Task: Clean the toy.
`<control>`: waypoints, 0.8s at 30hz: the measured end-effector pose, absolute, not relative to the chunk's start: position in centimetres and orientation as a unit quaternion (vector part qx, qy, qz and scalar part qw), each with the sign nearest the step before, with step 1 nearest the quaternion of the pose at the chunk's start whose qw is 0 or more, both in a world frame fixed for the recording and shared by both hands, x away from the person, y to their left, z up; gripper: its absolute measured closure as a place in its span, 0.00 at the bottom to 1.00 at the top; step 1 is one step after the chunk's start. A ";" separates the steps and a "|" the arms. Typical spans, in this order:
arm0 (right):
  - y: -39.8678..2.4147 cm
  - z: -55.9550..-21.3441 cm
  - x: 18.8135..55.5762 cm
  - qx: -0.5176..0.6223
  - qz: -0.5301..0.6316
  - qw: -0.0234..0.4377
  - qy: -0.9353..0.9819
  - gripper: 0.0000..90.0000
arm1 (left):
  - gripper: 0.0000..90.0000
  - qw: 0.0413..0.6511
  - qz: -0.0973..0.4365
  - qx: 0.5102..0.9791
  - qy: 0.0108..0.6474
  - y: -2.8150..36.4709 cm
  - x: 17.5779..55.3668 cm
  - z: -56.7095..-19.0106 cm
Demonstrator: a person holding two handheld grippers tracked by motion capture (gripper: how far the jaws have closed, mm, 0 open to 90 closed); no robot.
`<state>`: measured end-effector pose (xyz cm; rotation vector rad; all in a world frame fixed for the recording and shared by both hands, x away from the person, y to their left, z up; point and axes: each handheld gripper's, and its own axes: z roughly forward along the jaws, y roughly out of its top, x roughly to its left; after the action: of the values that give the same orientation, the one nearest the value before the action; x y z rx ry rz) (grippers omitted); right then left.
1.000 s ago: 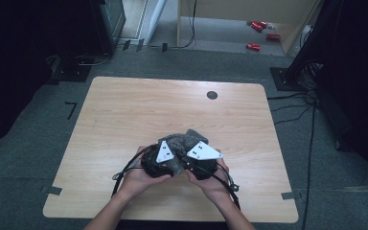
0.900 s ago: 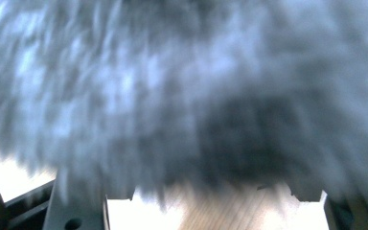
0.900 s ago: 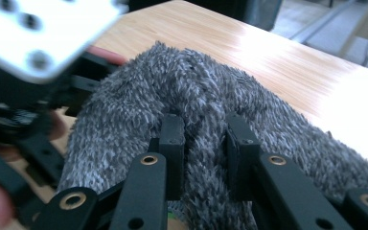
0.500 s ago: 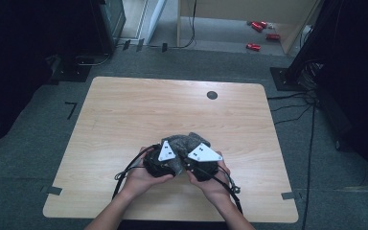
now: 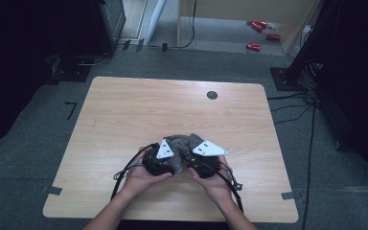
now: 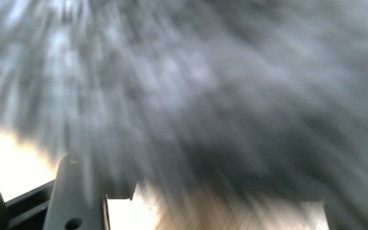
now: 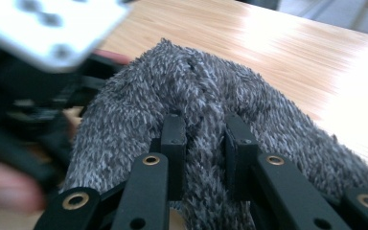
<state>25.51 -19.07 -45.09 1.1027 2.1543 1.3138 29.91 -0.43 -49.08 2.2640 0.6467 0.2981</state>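
Observation:
A grey fuzzy cloth (image 5: 181,142) lies bunched on the wooden table (image 5: 124,115), near its front edge, between both hand-held grippers. My right gripper (image 7: 203,139) is shut on a fold of the cloth (image 7: 196,91), and the pile bulges up between its two black jaws. My left gripper (image 5: 165,158) sits close on the cloth's left side, and its grey plate (image 7: 52,28) shows in the right gripper view. In the left gripper view the cloth (image 6: 196,96) is a close blur over the jaws, with one finger (image 6: 74,191) rising into it. That gripper is shut on the cloth.
A small dark round hole (image 5: 212,95) marks the table's far side. Black cables (image 5: 124,170) trail from the grippers over the front edge. Red objects (image 5: 256,28) lie on the floor beyond the table, with dark stands at both sides.

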 end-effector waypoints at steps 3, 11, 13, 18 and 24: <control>-17.5 -45.6 25.9 0.386 0.469 0.202 0.768 0.84 | 0.39 0.371 0.113 0.890 0.238 -0.8 29.5 -49.4; -18.2 -46.6 26.5 0.425 0.454 0.213 0.754 0.85 | 0.39 0.343 0.121 0.895 0.258 -1.2 29.5 -49.7; -18.3 -46.4 26.2 0.423 0.455 0.212 0.754 0.85 | 0.39 0.346 0.117 0.891 0.270 -0.9 29.8 -49.6; -17.3 -45.8 25.2 0.394 0.470 0.207 0.762 0.85 | 0.39 0.349 0.125 0.892 0.257 -1.3 29.1 -49.1; -18.5 -46.0 26.2 0.416 0.465 0.218 0.750 0.85 | 0.39 0.350 0.126 0.891 0.261 -1.0 28.8 -48.7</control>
<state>26.20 -18.51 -46.00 1.1519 2.0773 1.2882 28.77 -1.01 -48.72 2.3079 0.6748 0.3269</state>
